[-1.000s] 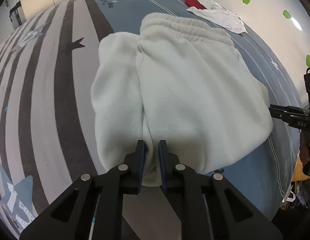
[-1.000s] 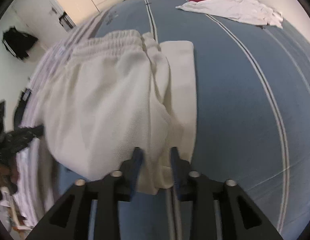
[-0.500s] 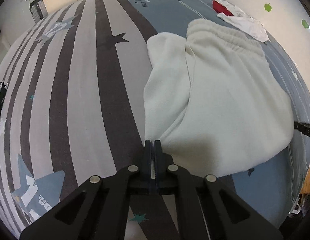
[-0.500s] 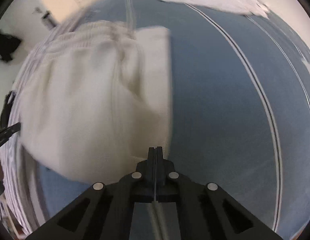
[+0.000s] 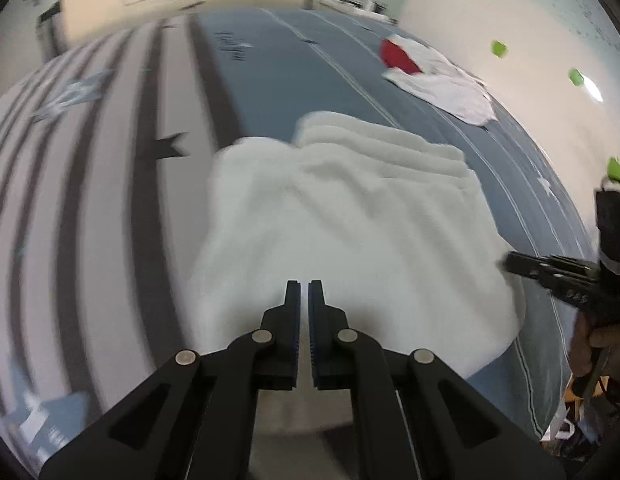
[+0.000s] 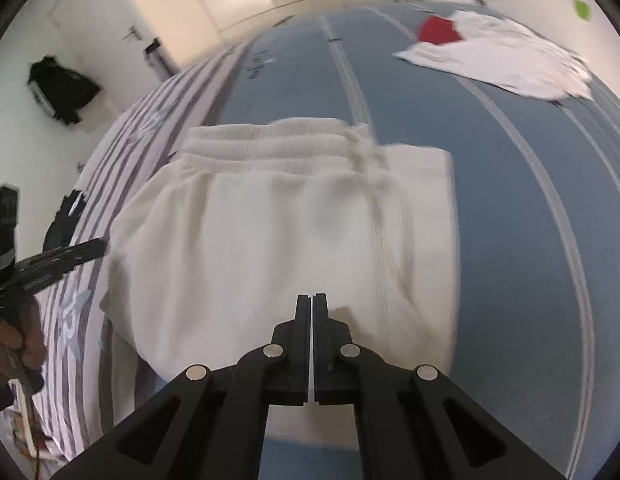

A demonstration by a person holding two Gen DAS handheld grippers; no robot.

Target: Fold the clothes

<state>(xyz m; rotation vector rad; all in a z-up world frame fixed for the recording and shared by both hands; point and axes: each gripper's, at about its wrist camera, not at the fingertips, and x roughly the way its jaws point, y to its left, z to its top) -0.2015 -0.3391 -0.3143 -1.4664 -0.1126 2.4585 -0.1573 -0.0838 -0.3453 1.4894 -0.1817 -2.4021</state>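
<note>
Two tools, both w/ jaws closed and nothing between them: the left tool (image 5: pixel 304 282) and right tool (image 6: pixel 311 295) hover over the near edge of the cream shorts (image 6: pixel 278 240), not gripping cloth. The shorts lie on the bed (image 6: pixel 510 200), folded into a rough block, waistband (image 6: pixel 270 140) at the far side, straddling the line where the blue sheet meets the grey-striped part. A white garment (image 6: pixel 506 60) w/ a red item (image 6: pixel 440 30) sits well beyond the shorts, toward the far wall.

Judgement: the fold looks laid down, step in hand is tidying or starting the next fold. To do it well, the person should reopen each tool, take the near corners of the shorts evenly, lift both sides together, and bring them toward the waistband w/o dragging the lower layer. The side flap past the seam, right of the shorts' main block, looks uneven; square it first.
</note>
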